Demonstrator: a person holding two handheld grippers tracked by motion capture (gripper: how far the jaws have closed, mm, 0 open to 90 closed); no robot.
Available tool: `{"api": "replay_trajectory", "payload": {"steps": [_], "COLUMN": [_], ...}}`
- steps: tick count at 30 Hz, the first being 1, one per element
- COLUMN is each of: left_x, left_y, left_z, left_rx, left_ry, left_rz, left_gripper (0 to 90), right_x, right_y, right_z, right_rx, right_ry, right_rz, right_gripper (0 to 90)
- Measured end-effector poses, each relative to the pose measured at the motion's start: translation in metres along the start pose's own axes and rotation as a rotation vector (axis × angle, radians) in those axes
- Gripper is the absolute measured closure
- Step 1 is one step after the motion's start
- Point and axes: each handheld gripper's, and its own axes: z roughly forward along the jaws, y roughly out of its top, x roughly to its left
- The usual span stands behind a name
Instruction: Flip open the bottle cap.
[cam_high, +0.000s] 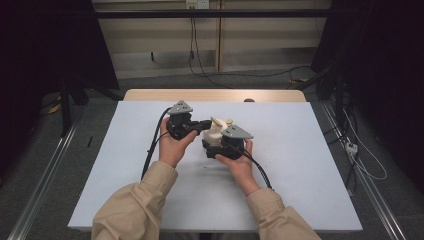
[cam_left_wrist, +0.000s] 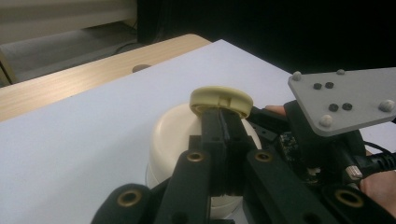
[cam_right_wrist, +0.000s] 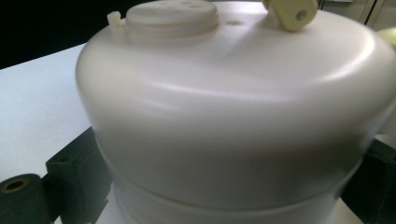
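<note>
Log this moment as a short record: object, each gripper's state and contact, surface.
object: cream plastic round-bodied container with a flat top cap and a pale yellow disc-shaped knob
left gripper: jaws shut, tips at the knob's edge; whether they pinch it cannot be told
right gripper: jaws either side of the container's body, clamped on it
position: container at mid table between both hands, whether it rests on the sheet is unclear
surface: white sheet-covered table, light wooden edge at the far side
</note>
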Motion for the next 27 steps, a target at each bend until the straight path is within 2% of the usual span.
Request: {"api": "replay_trajectory", "payload": {"steps": [27], "left_x": [-0.0015], "left_y": [0.0037], "left_z": [0.0044], "left_rx": [-0.001], "left_ry": [0.006], "left_rz": [0.001], "left_gripper": [90.0], "right_x": [0.0002], "right_y": [0.0000], "right_z": [0.0000], "right_rx": [0.000], "right_ry": [-0.002], "right_rz": [0.001], "right_gripper": [5.4]}}
